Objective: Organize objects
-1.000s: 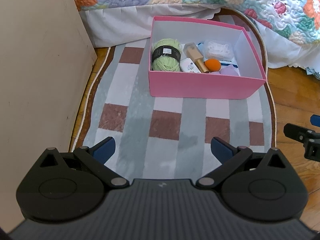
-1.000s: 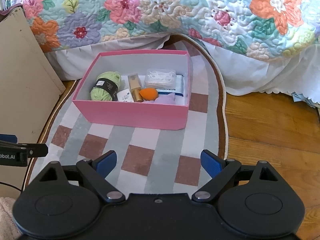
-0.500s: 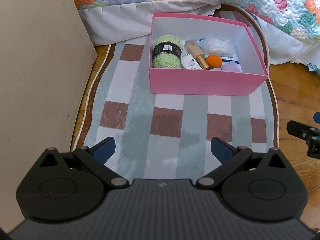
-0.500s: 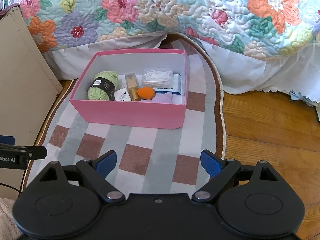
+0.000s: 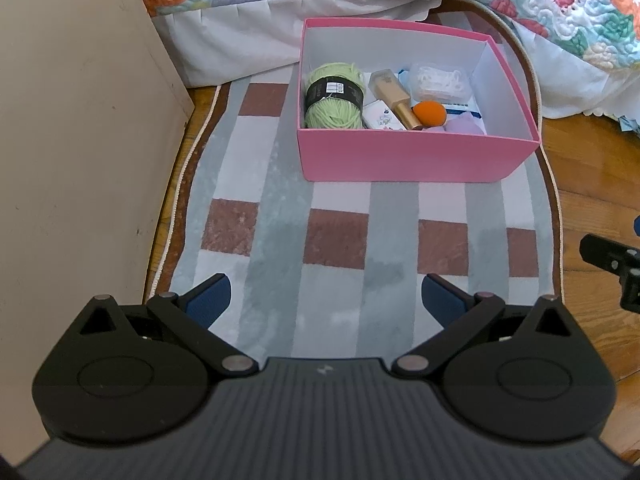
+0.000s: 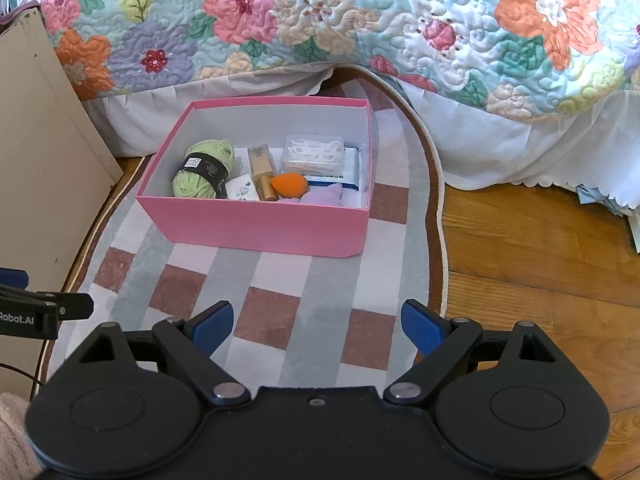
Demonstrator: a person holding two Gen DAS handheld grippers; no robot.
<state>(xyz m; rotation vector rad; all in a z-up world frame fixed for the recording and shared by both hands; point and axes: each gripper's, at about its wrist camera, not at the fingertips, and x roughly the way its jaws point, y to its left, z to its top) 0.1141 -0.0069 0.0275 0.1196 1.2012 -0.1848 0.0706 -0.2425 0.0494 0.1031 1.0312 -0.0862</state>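
Note:
A pink box [image 5: 400, 156] [image 6: 256, 226] stands on a checked rug [image 5: 336, 256] [image 6: 272, 304]. Inside lie a green yarn ball [image 5: 331, 96] [image 6: 204, 168], a gold bottle [image 5: 394, 94] [image 6: 262, 170], an orange sponge [image 5: 429, 114] [image 6: 290, 185], a clear case of floss picks [image 5: 440, 80] [image 6: 314, 154], a small white box [image 5: 380, 118] [image 6: 242, 191] and a lilac item [image 5: 464, 127] [image 6: 324, 198]. My left gripper [image 5: 326, 298] hangs open over the rug, short of the box, holding nothing. My right gripper [image 6: 316, 324] is open too, over the rug's near end.
A beige cabinet side [image 5: 72, 140] [image 6: 36, 168] rises on the left. A bed with a floral quilt [image 6: 340, 20] and white skirt [image 5: 248, 40] stands behind the box. Wooden floor [image 6: 540, 272] lies to the right of the rug.
In the left wrist view the box has slid slightly down the picture, and in the right wrist view slightly up. Both grippers stay open and empty.

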